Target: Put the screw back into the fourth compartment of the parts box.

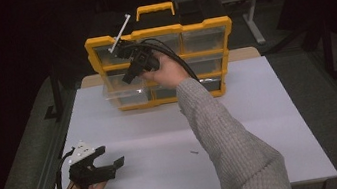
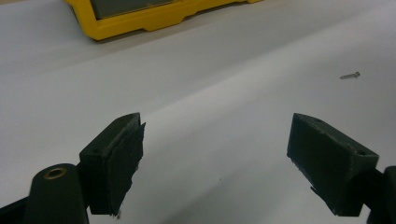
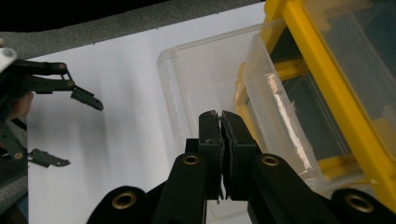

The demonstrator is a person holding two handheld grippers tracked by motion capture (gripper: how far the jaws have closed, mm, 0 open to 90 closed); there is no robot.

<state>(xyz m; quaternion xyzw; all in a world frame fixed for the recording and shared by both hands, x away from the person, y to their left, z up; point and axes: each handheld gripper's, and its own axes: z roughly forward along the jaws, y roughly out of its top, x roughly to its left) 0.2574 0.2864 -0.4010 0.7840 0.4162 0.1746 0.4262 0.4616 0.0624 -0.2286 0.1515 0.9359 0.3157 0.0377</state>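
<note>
**Q:** At the far edge of the white table (image 1: 262, 126), what is shown, and how far can the work be judged to have advanced?

**A:** A yellow organizer (image 1: 162, 65) with clear drawers is seen standing upright. One clear drawer (image 3: 210, 88), at the lower left of its front, is drawn partly out over the table. The right gripper (image 1: 128, 75) is held in front of the organizer's left column, just above that drawer; in the right gripper view its jaws are pressed together with nothing visible between them. A small screw (image 2: 350, 75) is seen lying alone on the table, well apart from the organizer. The opening of a drawer can therefore be taken as done. If the screw is meant for that drawer, as is judged likely, its pickup and placement are left, and then the closing of the drawer.

**Q:** What is contained in the drawers?

**A:** The pulled-out drawer appears empty; only its clear walls and the white table beneath are made out. The contents of the other drawers cannot be told through their fronts.

**Q:** How is the other tool held?

**A:** The left gripper (image 1: 107, 156) is held low at the near left corner of the table, its jaws spread wide and empty, with the screw lying ahead of them and to one side.
</note>
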